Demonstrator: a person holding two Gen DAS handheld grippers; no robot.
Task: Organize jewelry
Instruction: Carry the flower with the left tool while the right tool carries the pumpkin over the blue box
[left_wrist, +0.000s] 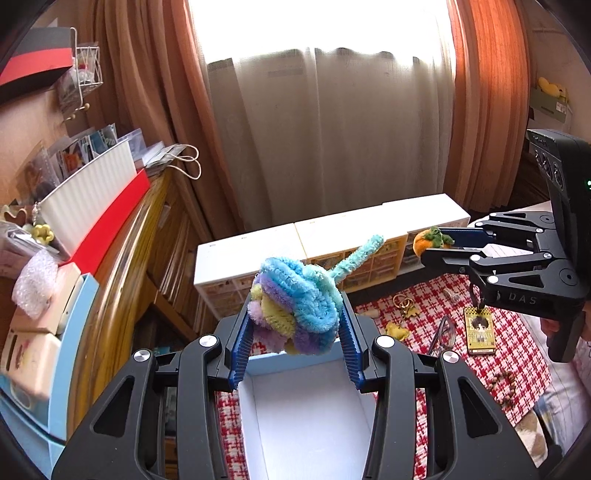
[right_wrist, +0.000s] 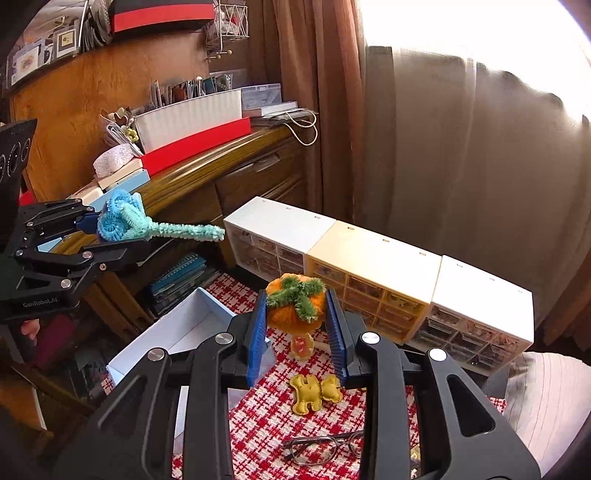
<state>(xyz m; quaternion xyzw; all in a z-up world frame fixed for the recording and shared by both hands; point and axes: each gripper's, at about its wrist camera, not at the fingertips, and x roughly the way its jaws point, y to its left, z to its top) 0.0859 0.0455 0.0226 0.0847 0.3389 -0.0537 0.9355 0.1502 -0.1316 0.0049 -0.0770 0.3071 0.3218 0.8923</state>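
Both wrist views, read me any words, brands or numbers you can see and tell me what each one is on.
"DAS": on the right gripper body.
"GenRobot.AI": on the left gripper body.
Yellow card on the checked cloth: print too small to read.
Photo cards on the shelf: too blurred to read.

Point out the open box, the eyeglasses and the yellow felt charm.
open box (right_wrist: 177, 325), right wrist view, inner white wall.
eyeglasses (right_wrist: 312, 448), right wrist view, left lens.
yellow felt charm (right_wrist: 308, 395), right wrist view, body centre.

Daylight blows out the curtained window (left_wrist: 325, 33), leaving interiors dimmer; fisheye bends edges, corners vignetted black.
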